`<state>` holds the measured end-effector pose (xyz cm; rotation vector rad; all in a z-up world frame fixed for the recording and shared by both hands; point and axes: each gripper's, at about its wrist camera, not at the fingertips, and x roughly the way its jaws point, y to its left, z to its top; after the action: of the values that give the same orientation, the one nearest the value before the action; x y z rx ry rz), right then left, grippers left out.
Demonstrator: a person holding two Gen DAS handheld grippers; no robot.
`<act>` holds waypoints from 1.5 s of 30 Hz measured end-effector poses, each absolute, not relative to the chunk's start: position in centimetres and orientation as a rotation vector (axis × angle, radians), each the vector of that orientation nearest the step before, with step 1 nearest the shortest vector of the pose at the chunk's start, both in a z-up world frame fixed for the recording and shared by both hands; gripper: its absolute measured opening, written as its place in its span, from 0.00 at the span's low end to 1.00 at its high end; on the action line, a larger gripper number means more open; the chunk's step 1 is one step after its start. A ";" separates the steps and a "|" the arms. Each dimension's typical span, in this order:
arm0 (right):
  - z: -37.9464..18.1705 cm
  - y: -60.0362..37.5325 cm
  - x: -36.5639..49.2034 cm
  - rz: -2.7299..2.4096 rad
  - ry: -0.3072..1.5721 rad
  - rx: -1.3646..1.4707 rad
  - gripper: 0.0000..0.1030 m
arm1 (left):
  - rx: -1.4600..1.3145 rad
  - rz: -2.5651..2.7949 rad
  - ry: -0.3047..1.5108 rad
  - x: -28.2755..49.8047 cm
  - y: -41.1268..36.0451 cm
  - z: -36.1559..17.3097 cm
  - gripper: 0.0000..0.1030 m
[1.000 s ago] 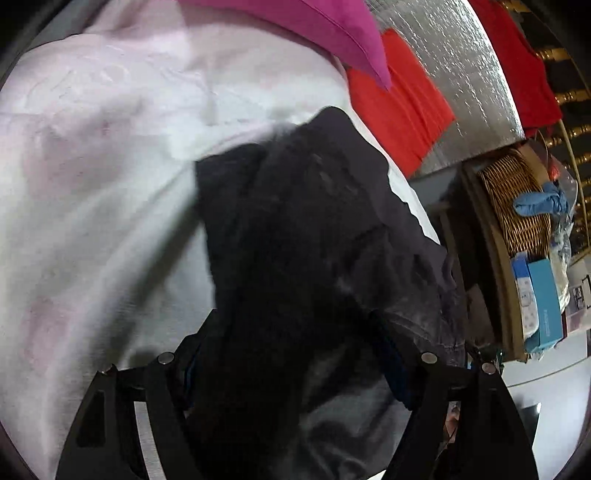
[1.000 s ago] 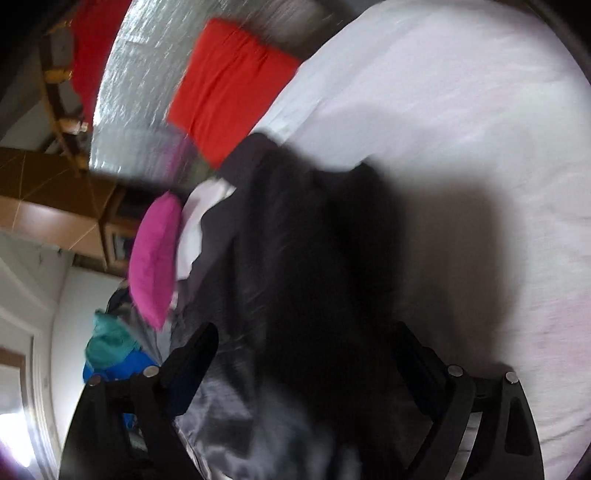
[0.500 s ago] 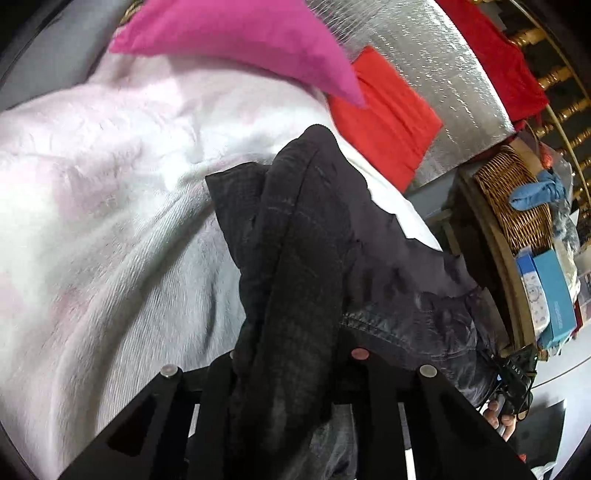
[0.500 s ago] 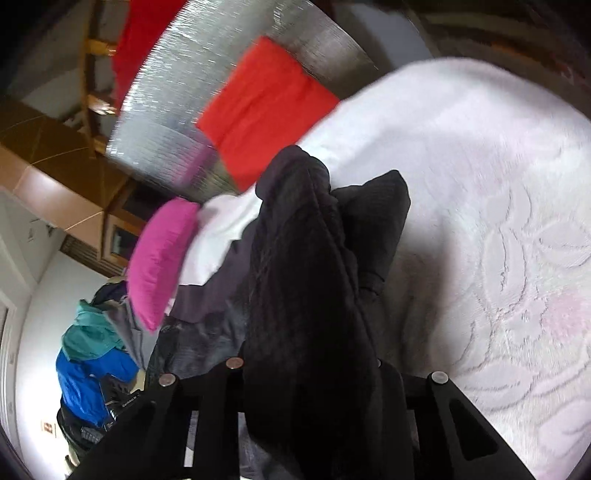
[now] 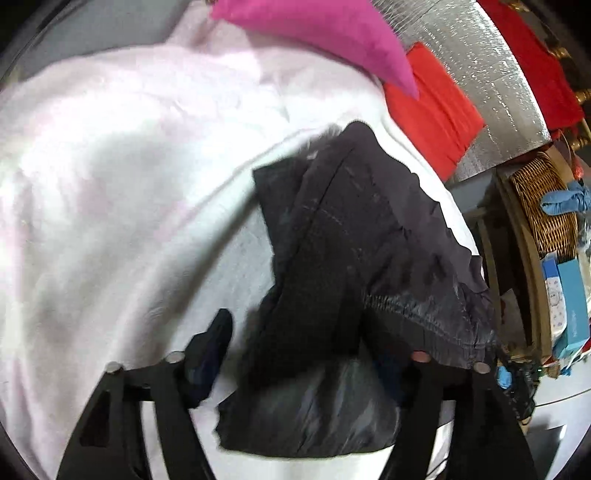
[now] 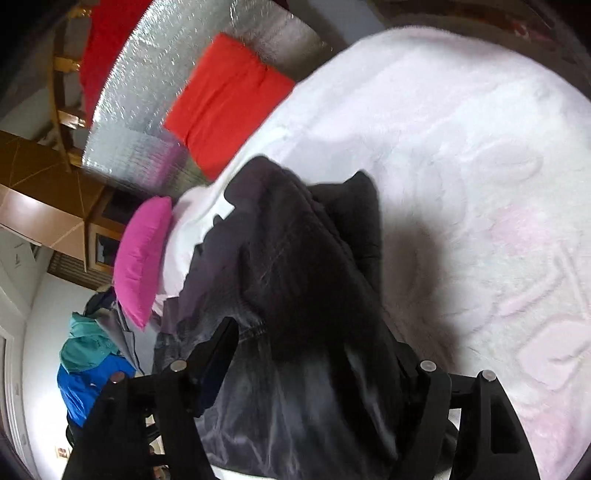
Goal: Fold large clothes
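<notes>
A large black garment [image 5: 343,251] lies bunched on a white bedspread [image 5: 129,206]; it has a knit part and a shiny dark grey lining. It also shows in the right wrist view [image 6: 295,280] on the bedspread [image 6: 480,184]. My left gripper [image 5: 306,354] is open, its fingers wide apart on either side of the garment's near end. My right gripper [image 6: 314,354] is open too, its fingers spread around the cloth, which lies loose between them.
A pink pillow [image 5: 317,33] and a red cushion [image 5: 432,107] lie at the bed's head against a silver panel [image 5: 491,74]. A wicker basket [image 5: 543,206] and boxes stand on a shelf at the right. Blue and teal clothes [image 6: 88,362] are piled off the bed.
Half a second ago both grippers were shut on the black garment. Both have opened and let it go; the cloth has settled onto the bed.
</notes>
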<state>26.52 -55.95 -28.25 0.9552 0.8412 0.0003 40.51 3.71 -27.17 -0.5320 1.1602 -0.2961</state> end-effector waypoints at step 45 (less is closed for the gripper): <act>-29.2 -47.9 15.6 0.002 0.796 1.114 0.75 | -0.638 -0.293 1.041 29.2 5.6 -26.0 0.73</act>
<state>15.59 -47.87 -29.20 1.1137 0.7958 0.0019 29.19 5.59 -26.00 -0.6384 1.0410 -0.2934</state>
